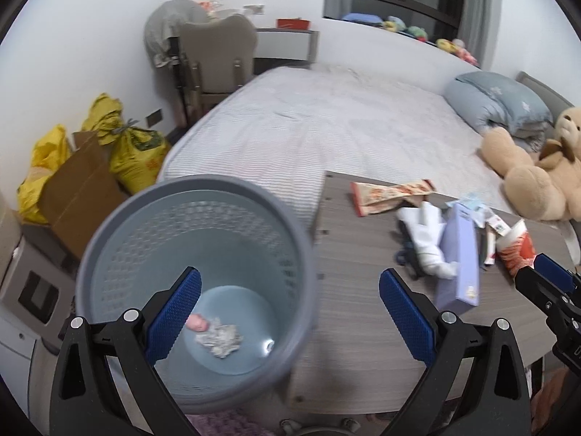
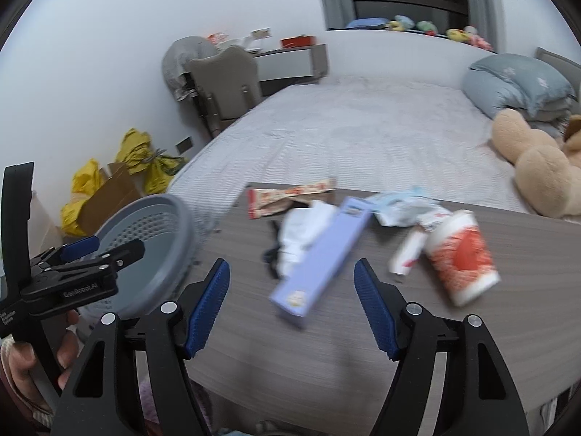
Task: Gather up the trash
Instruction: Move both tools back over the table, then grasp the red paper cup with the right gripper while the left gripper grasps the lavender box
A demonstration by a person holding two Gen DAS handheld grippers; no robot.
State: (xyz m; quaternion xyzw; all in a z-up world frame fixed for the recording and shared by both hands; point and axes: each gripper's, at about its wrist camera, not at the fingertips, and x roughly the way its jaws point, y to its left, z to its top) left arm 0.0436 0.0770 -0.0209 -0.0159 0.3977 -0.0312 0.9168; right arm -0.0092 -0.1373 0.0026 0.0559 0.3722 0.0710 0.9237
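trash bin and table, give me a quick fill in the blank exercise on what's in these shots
1. The crumpled paper lies at the bottom of the grey ____.
2. The purple box lies on the wooden ____.
3. The jaws of the right claw are ____, with nothing between them.
4. The paper cup with the red print lies on its ____.

Missing words: bin; table; open; side
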